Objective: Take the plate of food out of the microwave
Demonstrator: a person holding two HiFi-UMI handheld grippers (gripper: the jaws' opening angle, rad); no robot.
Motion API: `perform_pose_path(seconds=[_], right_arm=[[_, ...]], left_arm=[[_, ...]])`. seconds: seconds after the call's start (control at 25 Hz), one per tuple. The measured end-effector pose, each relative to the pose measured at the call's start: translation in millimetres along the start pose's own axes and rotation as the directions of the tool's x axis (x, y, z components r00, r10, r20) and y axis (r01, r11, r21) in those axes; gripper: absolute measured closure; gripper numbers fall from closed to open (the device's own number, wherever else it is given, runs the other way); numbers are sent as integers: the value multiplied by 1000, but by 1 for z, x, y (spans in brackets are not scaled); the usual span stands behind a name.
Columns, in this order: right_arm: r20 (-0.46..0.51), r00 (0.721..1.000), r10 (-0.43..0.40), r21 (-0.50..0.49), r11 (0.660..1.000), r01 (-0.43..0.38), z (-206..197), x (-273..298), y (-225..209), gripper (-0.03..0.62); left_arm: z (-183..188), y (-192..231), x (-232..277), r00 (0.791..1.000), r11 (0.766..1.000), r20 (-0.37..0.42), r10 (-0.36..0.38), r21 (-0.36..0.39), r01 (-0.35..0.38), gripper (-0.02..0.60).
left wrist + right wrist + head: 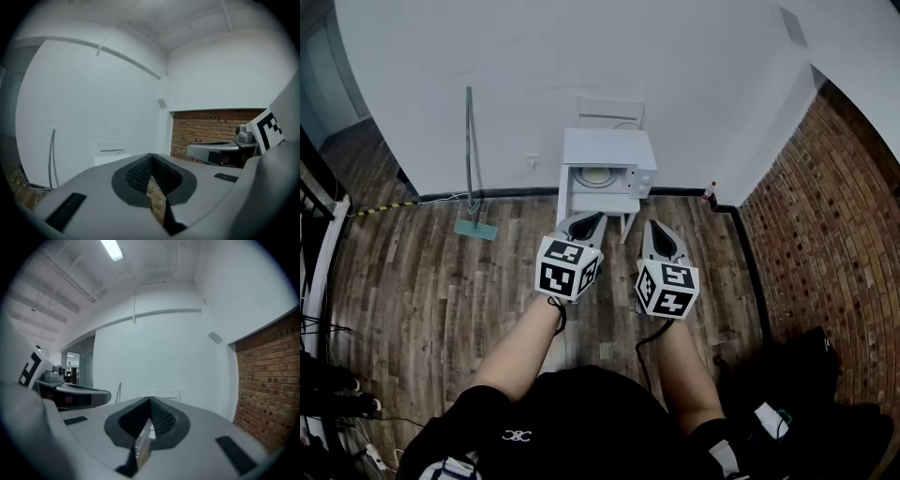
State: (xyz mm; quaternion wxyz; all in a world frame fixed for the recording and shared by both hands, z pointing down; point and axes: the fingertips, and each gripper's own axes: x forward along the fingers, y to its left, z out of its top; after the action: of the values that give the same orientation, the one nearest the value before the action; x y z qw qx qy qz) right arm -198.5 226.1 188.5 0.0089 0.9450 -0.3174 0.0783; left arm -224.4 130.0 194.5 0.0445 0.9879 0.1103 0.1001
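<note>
plate (600, 175) faint inside microwave (610, 150); food on it too small to tell.

**A:** What is the floor (431, 281) made of?

**B:** Brown wood planks, grainy, with a dull sheen. The wall on the right (825, 225) is rough red brick. The far wall (534, 66) is smooth, matt white paint.

**A:** And the microwave (609, 150)?

**B:** It has a smooth white casing. I cannot tell whether that is painted metal or plastic.

**A:** The grippers?

**B:** The left gripper (150, 158) and right gripper (150, 401) have matt grey shells that look like plastic. Their pads (136, 176) are black, finely ribbed and look rubbery.
</note>
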Motion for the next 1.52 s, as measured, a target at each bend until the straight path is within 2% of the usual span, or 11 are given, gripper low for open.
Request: perform_pose_path(seconds=[0.16, 0.52, 0.92, 1.2, 1.52], right_arm=[[34, 999, -3, 9, 1000, 2, 8, 7, 7, 580], [7, 1000, -14, 1, 1000, 14, -6, 22, 26, 580], [-32, 995, -94, 7, 996, 94, -24, 41, 27, 580], [-71, 992, -103, 21, 994, 104, -38, 69, -18, 580], [-74, 996, -56, 11, 998, 57, -24, 127, -109, 580]], left_arm=[[2, 13, 1, 1000, 1000, -2, 5, -2, -5, 581], [-8, 38, -4, 1000, 1000, -21, 2, -14, -2, 581], [-28, 66, 6, 997, 999, -65, -50, -22, 48, 581], [-34, 64, 58, 993, 998, -105, -56, -14, 55, 581], [-17, 58, 151, 994, 1000, -111, 12, -25, -15, 581]])
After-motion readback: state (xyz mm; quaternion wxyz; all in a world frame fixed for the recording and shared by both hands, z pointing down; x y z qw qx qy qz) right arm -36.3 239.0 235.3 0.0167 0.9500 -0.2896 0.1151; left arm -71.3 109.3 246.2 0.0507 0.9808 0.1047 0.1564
